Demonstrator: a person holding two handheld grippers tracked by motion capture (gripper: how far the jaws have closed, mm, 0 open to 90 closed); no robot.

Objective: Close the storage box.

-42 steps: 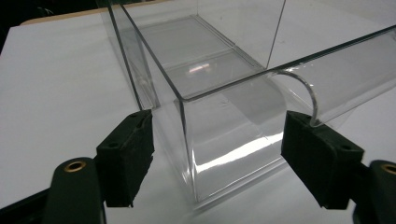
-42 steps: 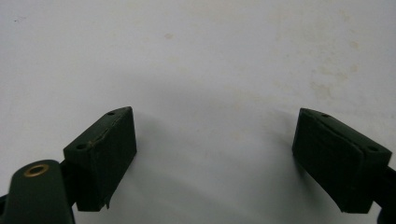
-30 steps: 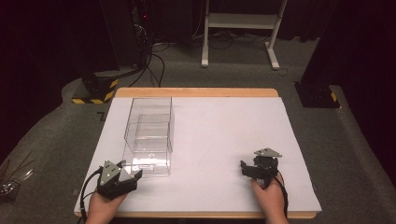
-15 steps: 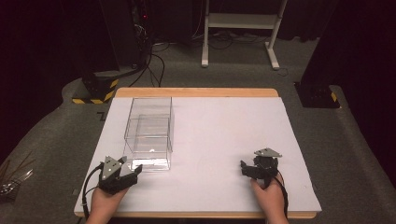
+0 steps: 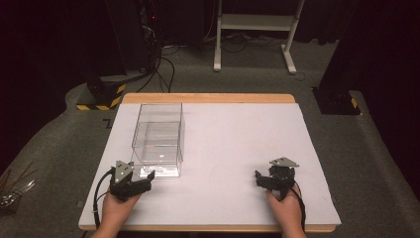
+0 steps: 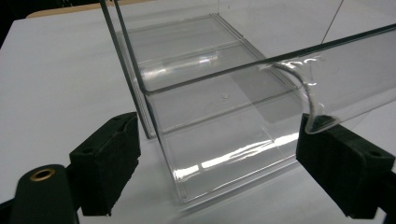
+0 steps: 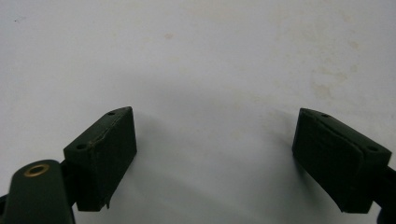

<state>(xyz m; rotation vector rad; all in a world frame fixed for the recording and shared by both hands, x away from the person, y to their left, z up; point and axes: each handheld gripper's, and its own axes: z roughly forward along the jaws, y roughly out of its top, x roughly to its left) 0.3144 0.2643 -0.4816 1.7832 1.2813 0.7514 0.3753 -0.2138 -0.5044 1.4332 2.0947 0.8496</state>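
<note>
Nearest along the front edge of the counter (image 5: 223,148), left gripper (image 5: 143,179) held low in the left hand (image 5: 116,208), jaws spread wide after just opening, clamped on nothing; clear plastic box (image 5: 158,139) standing between them in the left gripper view, its near wall and a curved lip (image 6: 310,100) at the front rim just above the right-side pad (image 6: 343,163), touching or only very close impossible to tell, left-side pad (image 6: 109,163) apart from the box wall. Over at the other front corner, right gripper (image 5: 262,179) in the right hand (image 5: 285,210), well apart from the box, jaws likewise wide open over bare white counter (image 7: 201,70), nothing between the pads (image 7: 105,154). Farther back, box upright on the left part of the counter, open at the top, see-through walls, holding nothing visible inside, only reflections and a small speck (image 6: 225,96) on its floor. Beyond the far wooden edge (image 5: 208,97), dark floor with cables (image 5: 163,64) and a white frame's legs (image 5: 252,34).
</note>
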